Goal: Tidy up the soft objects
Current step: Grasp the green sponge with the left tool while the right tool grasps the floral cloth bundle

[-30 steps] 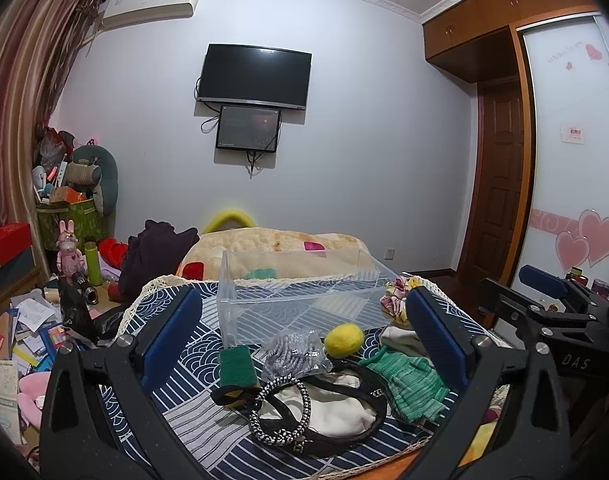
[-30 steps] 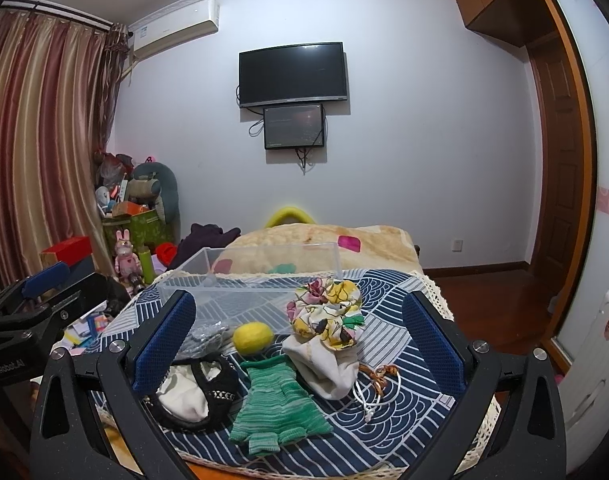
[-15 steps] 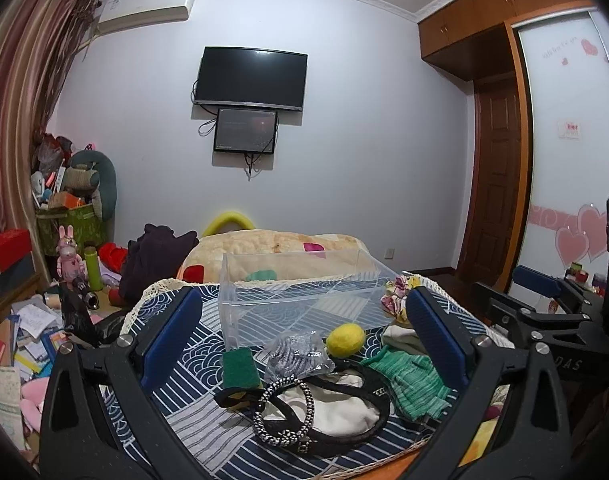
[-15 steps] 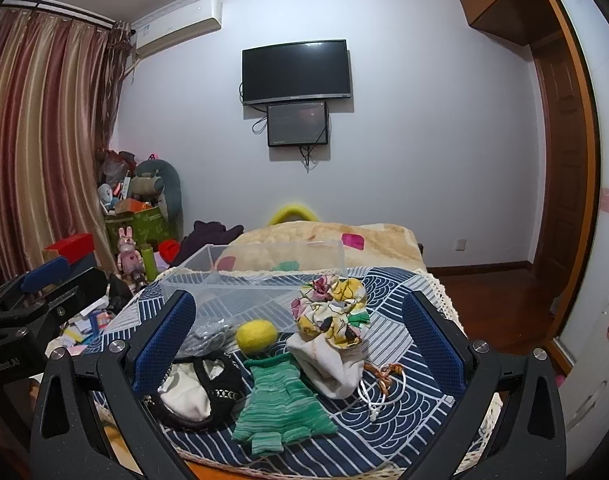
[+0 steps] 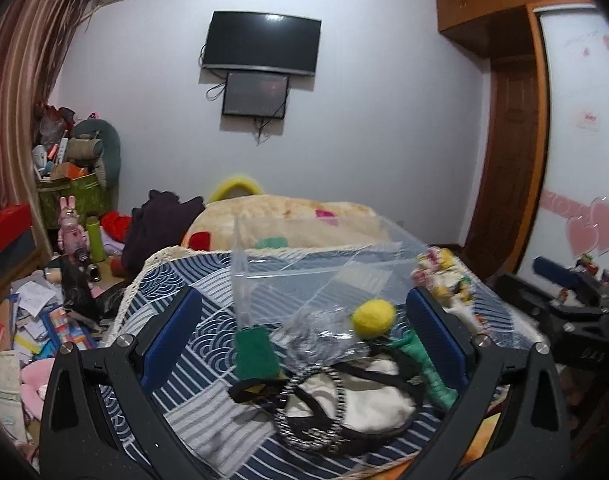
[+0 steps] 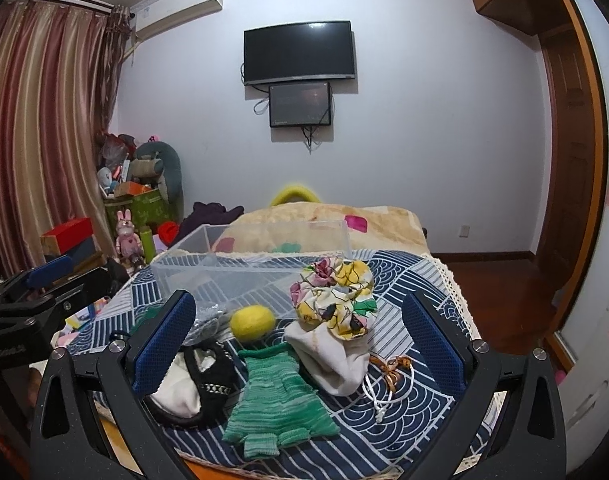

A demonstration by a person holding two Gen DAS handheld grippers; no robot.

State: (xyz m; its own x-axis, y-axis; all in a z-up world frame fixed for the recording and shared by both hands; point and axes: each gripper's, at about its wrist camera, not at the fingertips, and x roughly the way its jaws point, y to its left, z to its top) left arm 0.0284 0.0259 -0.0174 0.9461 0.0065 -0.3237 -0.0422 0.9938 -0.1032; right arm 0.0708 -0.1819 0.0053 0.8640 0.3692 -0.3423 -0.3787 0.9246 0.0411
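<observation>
Both views have crept slightly closer to the pile since a second ago, while the things on the cloth lie as they did. Left hand-held gripper (image 5: 302,332) hovers level over the near edge of the table (image 6: 436,276), jaws wide apart and holding nothing; right hand-held gripper (image 6: 300,340) hangs beside it in the same level pose, jaws equally spread and empty.

Nearest the left one lies one cream pouch with black straps (image 5: 356,396), with one beaded black-and-white loop (image 5: 304,412) draped across it. Just beside it sits one dark green pad (image 5: 256,354), touching one crumpled silvery mesh piece (image 5: 316,332). Nearest the right one lies one green knitted glove (image 6: 276,396), and next to it one white sock (image 6: 332,356) with one floral fabric bundle (image 6: 336,300) resting on its far end. One corded charm (image 6: 392,372) lies to the right of the sock. One yellow felt ball (image 6: 252,320) sits behind the glove, close to the front wall of the single clear plastic box (image 6: 256,268). Beyond the table, a blanket-covered bed (image 6: 324,224).
</observation>
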